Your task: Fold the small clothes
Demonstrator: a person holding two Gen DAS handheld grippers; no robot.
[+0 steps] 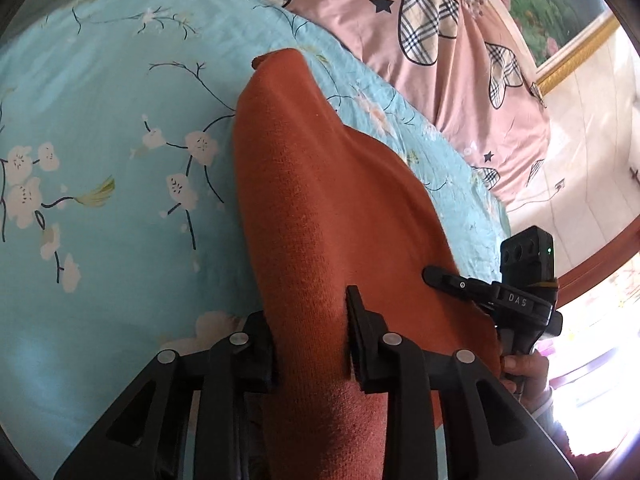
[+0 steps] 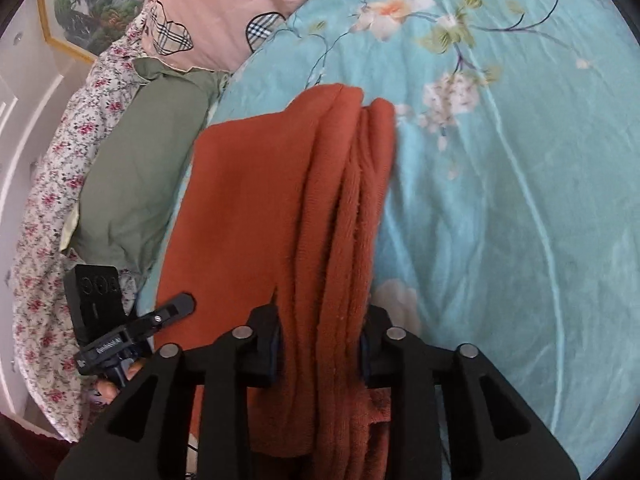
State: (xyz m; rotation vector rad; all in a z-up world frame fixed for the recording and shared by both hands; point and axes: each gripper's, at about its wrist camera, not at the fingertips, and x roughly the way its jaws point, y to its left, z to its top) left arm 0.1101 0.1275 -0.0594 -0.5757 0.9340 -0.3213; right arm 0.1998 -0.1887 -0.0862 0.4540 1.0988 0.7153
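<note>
Two grippers carry one rust-orange garment point(image 1: 320, 216) between them, each with its fingers closed narrowly on a bunched edge of the cloth. The left gripper point(image 1: 310, 344) pinches a thick roll of fabric, and the right gripper point(image 2: 322, 344) clamps several stacked layers that show as ridges running away from it. Holding both ends at once seems meant to keep the edges level, so the cloth hangs as a single panel and can be laid down in a straight fold. The garment drapes from the fingers over the blue flowered blanket point(image 1: 100, 140) on the bed, its far end touching or just above the blanket; which, I cannot tell.

For room: the blanket lies open and flat to the outer side of each gripper, so there is space to lower and spread the cloth there. Toward the head of the bed a pink sheet with checked hearts point(image 1: 440, 60) begins, and a green pillow point(image 2: 140, 176) sits just beside the garment's edge in the right view, which could catch it
</note>
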